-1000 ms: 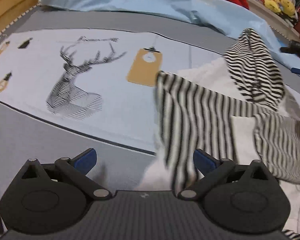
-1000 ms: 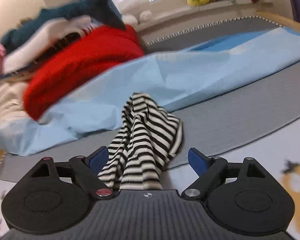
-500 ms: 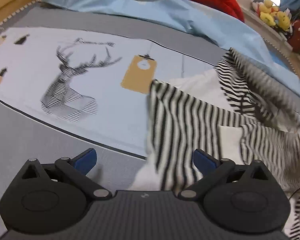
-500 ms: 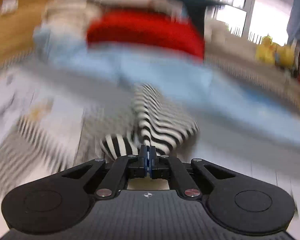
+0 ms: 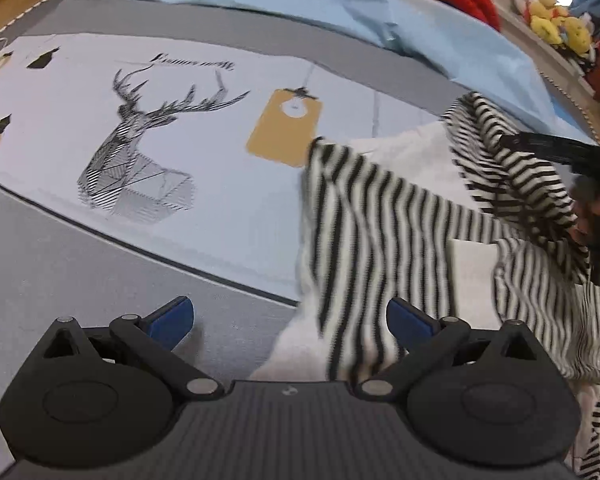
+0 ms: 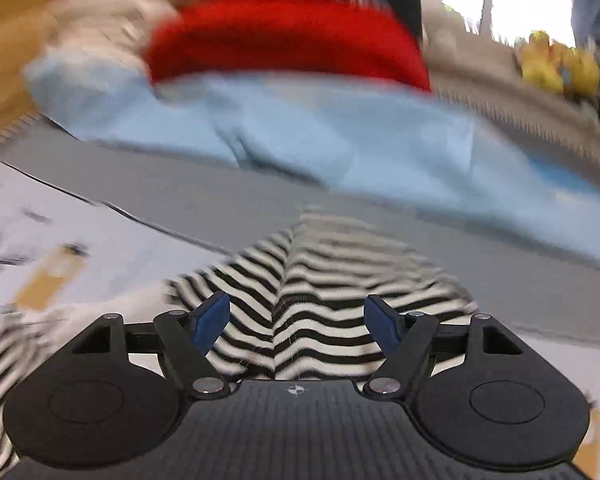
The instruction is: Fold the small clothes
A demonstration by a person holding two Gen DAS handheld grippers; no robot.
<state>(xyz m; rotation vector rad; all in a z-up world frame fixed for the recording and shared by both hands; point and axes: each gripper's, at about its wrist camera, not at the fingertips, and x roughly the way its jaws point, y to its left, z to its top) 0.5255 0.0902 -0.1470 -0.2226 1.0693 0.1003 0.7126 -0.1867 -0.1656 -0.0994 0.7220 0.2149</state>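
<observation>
A black-and-white striped garment (image 5: 372, 232) lies crumpled on the bed, partly over white cloth (image 5: 404, 148). My left gripper (image 5: 290, 318) hovers open at its near edge, and a striped fold runs down beside its right finger (image 5: 408, 320) without being pressed. At the right edge, the right gripper's black frame (image 5: 564, 152) and a hand reach over a raised striped fold. In the blurred right wrist view, my right gripper (image 6: 296, 320) has its jaws opening. Striped cloth (image 6: 312, 292) lies between and below its blue pads, which do not touch it.
The bedsheet (image 5: 204, 208) carries a deer print (image 5: 140, 152) and a tan tag print (image 5: 284, 128). A light blue blanket (image 5: 340, 4) and a red one (image 6: 284, 36) lie beyond. Plush toys (image 5: 556, 20) sit on a ledge at the far right.
The right gripper was open, then shut on the striped fold, and now its jaws stand apart. It has swung leftwards and rolled, bringing the fold over the garment. The left gripper has hardly moved.
</observation>
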